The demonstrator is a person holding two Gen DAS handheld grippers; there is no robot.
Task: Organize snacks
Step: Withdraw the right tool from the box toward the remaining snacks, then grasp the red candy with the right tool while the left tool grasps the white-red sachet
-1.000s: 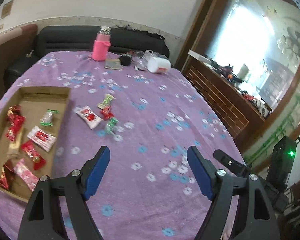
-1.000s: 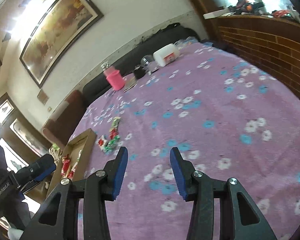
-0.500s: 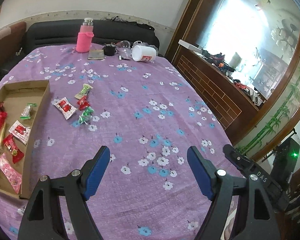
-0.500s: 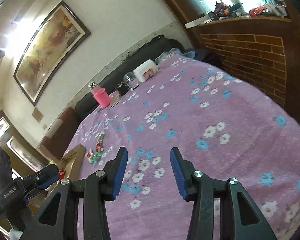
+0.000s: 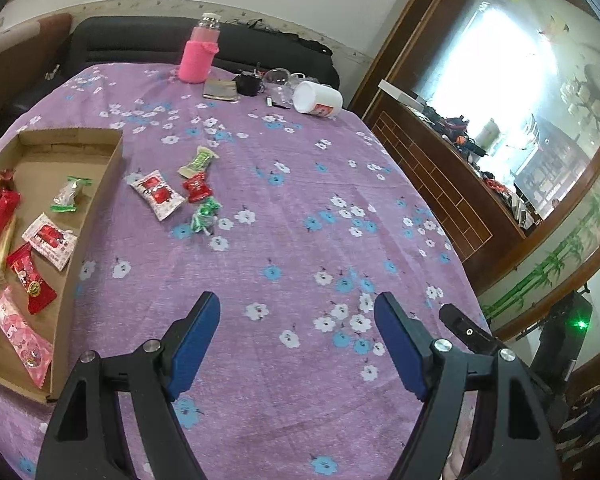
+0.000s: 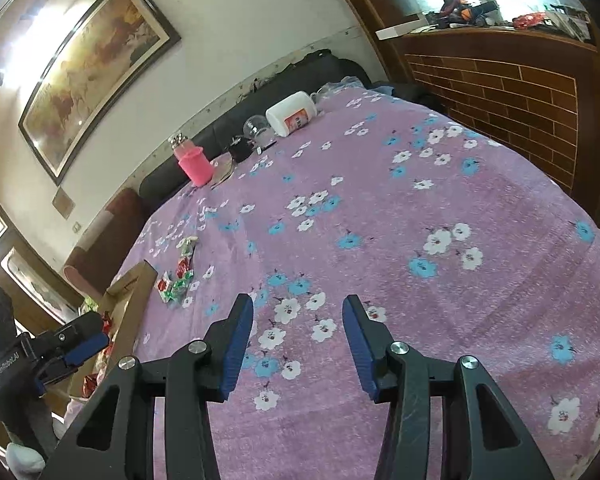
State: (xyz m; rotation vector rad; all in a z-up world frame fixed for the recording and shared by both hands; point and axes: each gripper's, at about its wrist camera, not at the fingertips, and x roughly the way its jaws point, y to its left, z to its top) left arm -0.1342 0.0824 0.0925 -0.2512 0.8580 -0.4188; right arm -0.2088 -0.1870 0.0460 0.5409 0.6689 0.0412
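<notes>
left gripper (image 5: 296, 340) spread wide and empty, closer in on the brown cardboard tray (image 5: 96, 220) than before, four wrapped candies (image 5: 180, 190) still beside the tray, right gripper (image 6: 298, 344) empty too, blue pads apart

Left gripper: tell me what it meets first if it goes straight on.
Probably the bare purple cloth; the left gripper is open and angled down, short of the loose snacks.

Your path over the purple cloth (image 5: 300, 240) ahead of both grippers is bare. Obstacles: cardboard tray wall (image 5: 96, 216) at left, pink bottle (image 5: 198, 54) and white jar (image 5: 318, 98) along the far edge.
</notes>
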